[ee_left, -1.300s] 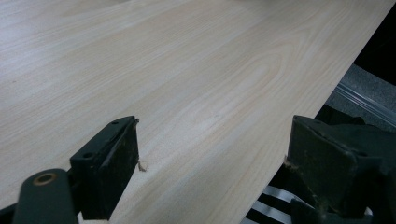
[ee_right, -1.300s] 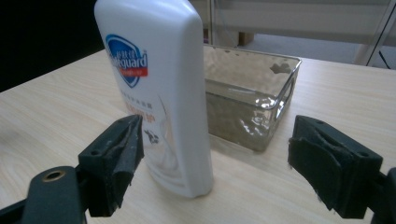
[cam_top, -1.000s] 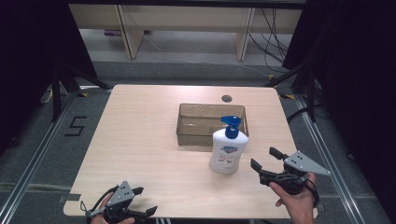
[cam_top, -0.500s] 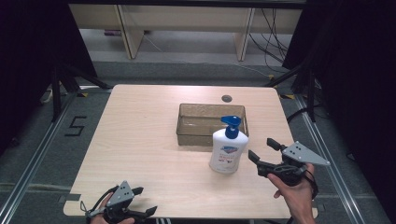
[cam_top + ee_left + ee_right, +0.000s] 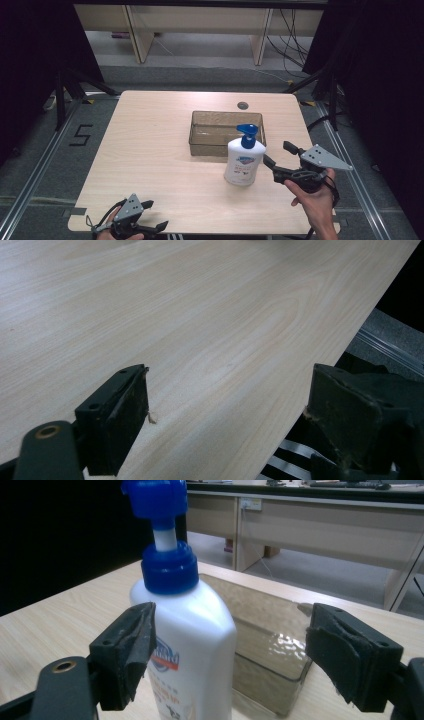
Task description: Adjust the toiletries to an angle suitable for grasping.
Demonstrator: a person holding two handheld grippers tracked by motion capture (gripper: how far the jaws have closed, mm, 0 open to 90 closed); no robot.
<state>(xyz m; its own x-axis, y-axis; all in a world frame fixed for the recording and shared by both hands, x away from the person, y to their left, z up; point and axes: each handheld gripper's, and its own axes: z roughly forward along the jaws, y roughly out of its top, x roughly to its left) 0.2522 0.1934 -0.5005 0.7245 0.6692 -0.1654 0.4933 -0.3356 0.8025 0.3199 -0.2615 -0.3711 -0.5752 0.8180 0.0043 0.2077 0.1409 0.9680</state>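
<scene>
The right gripper (image 5: 276,159) has moved left, closer to the bottle (image 5: 244,163) at centre right; its jaws are wide open and empty. One bottle, one tray (image 5: 202,147), two grippers. The left gripper (image 5: 154,216), lower left, is open and empty.

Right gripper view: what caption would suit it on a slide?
Open jaws frame a white pump bottle beside a clear tray.

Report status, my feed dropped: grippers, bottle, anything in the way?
Right gripper open beside bottle, not gripping. Left gripper open, near table edge. Bottle upright before tray. Nothing between.
</scene>
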